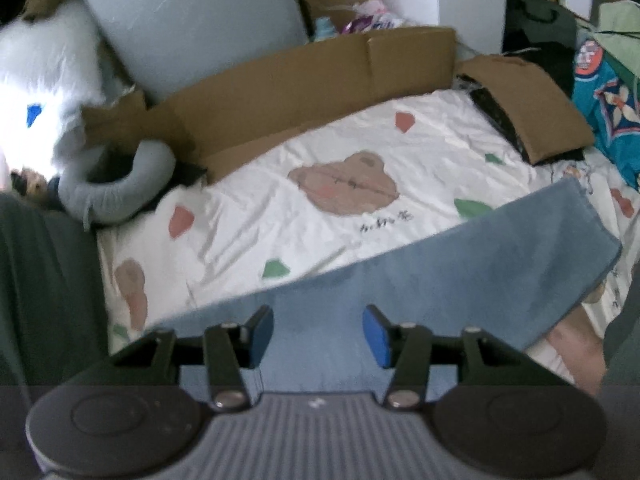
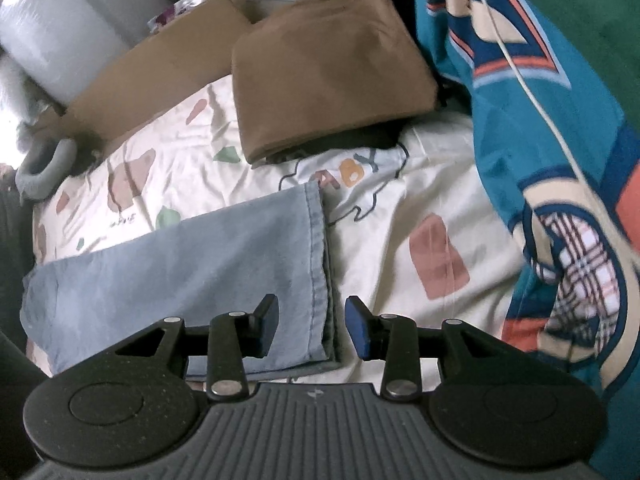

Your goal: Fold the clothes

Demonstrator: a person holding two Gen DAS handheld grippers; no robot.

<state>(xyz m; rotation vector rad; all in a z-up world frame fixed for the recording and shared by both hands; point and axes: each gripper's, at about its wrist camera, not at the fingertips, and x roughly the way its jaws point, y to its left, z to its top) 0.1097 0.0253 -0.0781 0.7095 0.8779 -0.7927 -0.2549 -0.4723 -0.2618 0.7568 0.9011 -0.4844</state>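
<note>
We have both sets of jaws half open and empty over the folded jeans (image 2: pixel 180 280) on the bed (image 2: pixel 400 208); next we need a fresh grip at the hem edge between the right jaws.

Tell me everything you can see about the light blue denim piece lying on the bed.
The light blue denim piece looks like faded jeans folded into a long flat band. It lies on the white cartoon-print bedsheet, running leftward from a stitched hem edge where stacked layers show. Its surface is smooth with faint creases. Both grippers hover above it with fingers apart, not holding it: the left gripper over the middle, the right gripper at the hem end.
</note>
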